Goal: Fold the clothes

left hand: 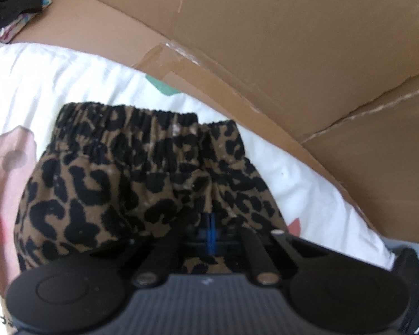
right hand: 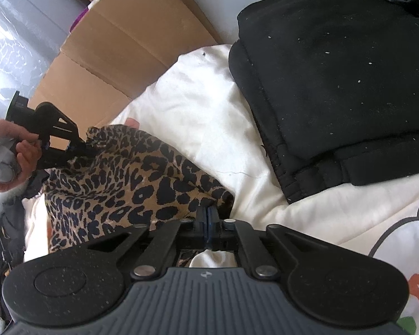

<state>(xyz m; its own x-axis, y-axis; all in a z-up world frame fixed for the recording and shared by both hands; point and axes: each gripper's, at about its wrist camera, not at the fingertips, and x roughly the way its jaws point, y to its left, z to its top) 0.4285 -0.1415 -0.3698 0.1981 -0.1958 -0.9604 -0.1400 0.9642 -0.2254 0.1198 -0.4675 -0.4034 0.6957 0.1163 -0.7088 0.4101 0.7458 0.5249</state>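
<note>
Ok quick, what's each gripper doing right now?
Left gripper: closed on the leopard-print garment.
Right gripper: closed on the same garment's other edge.

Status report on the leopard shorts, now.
Left hand-held gripper shut on leopard-print shorts. Right hand-held gripper shut on them too. Folded black garment lies apart, not in the way.

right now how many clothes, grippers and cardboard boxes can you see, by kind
leopard print shorts: 1
folded black garment: 1
grippers: 2, left gripper and right gripper, both shut on the shorts
cardboard box: 1
total: 5
</note>
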